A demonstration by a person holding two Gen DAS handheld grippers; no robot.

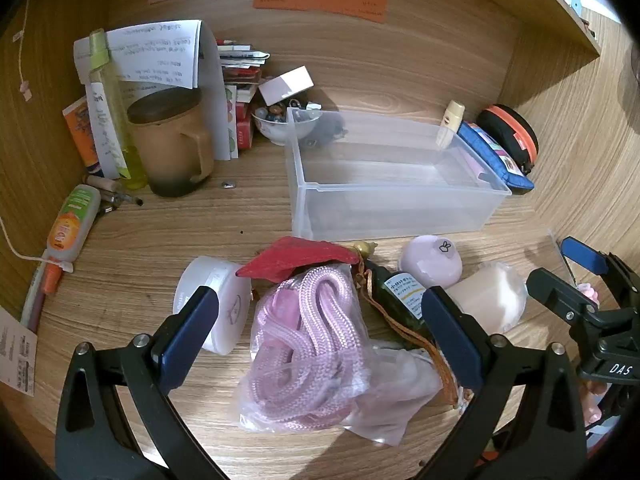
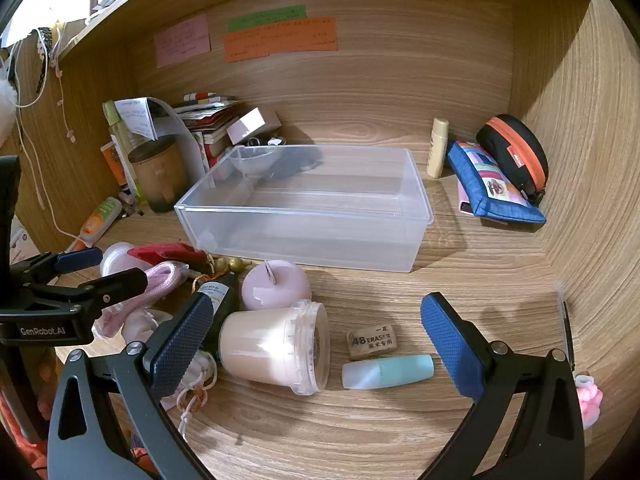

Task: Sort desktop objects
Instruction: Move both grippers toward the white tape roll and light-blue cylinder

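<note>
Rope bag between open left tool pads.

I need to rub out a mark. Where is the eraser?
In the right wrist view, the eraser lies on the desk just behind the teal tube, right of the tipped cream jar.

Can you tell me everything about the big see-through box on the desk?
The clear plastic box is a rectangular bin with frosted walls, a thin rim and no lid. It sits upright and looks empty on the wooden desk, toward the back. A small bowl stands behind one corner. Neither gripper touches it.
</note>
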